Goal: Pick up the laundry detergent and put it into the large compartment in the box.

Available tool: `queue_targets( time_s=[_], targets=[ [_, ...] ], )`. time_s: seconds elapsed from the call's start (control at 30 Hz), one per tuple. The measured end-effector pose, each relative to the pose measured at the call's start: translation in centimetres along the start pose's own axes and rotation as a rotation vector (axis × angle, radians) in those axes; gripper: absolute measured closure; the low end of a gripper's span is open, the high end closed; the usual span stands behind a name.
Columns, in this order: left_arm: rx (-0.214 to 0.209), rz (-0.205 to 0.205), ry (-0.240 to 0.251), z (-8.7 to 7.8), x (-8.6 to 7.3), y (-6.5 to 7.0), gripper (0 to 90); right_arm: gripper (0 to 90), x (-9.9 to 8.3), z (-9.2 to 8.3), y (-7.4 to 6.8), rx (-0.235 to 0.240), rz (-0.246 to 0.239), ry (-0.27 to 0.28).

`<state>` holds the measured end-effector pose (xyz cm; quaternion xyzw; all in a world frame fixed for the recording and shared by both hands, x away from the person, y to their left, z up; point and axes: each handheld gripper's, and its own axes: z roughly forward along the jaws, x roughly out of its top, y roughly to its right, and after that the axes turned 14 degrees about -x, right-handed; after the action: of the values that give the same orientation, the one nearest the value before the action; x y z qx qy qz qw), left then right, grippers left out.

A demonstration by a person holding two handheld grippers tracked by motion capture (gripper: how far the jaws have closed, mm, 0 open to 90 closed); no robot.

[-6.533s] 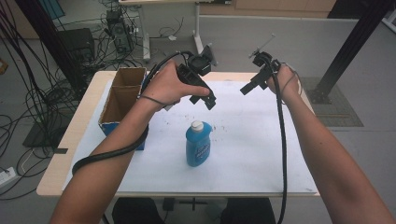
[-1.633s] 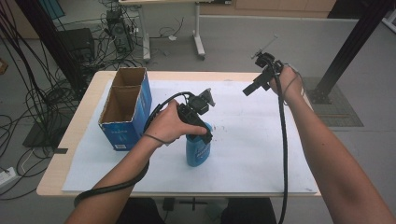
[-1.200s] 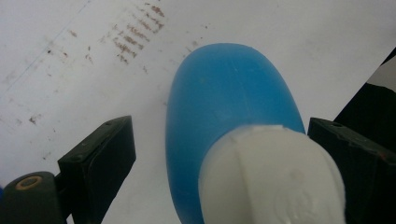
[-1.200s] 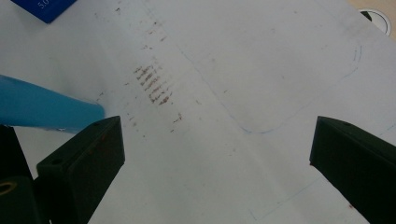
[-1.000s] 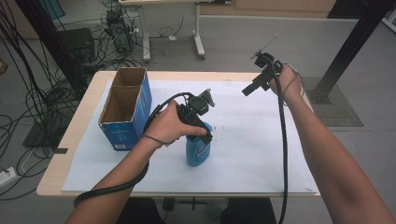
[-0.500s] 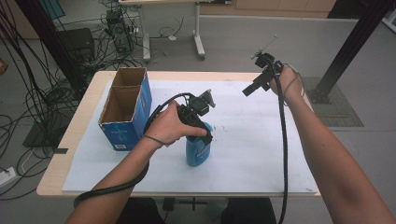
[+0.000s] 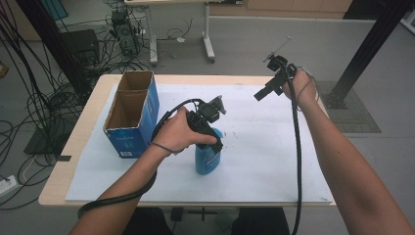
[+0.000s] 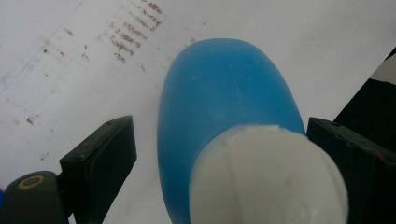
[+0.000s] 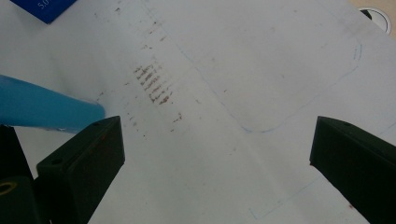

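Note:
A blue bottle (image 7: 207,159) with a white cap (image 8: 267,179) stands upright on the white sheet near the table's middle. My left gripper (image 7: 214,141) points down over its top. In the left gripper view the blue bottle (image 8: 219,88) sits between the jaws of my left gripper (image 8: 219,137). The jaws have just been closing; a gap remains at the left pad, and the right pad is close beside the cap. My right gripper (image 7: 260,95) is held up over the far right of the table, open and with nothing between its jaws. The right gripper view shows my right gripper (image 9: 215,140) and the bottle's (image 9: 42,111) body at its left edge.
An open blue cardboard box (image 7: 130,111) with two compartments stands at the table's left, and its corner (image 9: 43,6) shows in the right gripper view. The white sheet (image 7: 274,147) covers most of the table and carries faint brown marks (image 9: 154,86). Cables trail from both grippers.
Since the earliest frame my left gripper has come from beside the box down over the bottle's top. Over the last second neither hand has visibly moved.

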<state>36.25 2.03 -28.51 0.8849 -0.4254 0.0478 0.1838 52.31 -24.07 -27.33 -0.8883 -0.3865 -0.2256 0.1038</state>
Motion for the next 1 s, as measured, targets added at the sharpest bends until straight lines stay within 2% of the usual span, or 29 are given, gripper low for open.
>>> queue_targets(
  time_s=[0.2,0.4,0.63,1.0],
  targets=[
    [-0.001,0.008,-0.007,-0.05,0.05,0.14,19.3,2.9,-0.05,-0.08,0.03,0.001,0.005,0.002],
    [0.021,0.018,-0.019,-0.06,0.10,0.46,25.5,2.9,-0.11,-0.31,0.00,-0.003,0.005,0.005],
    [0.019,0.024,-0.024,-0.22,0.05,0.61,33.6,2.9,-0.20,-0.47,0.04,-0.007,0.003,0.007],
    [0.028,0.022,-0.038,-0.27,0.01,0.74,36.7,2.9,-0.17,-0.67,-0.16,-0.008,0.004,0.011]
  ],
)
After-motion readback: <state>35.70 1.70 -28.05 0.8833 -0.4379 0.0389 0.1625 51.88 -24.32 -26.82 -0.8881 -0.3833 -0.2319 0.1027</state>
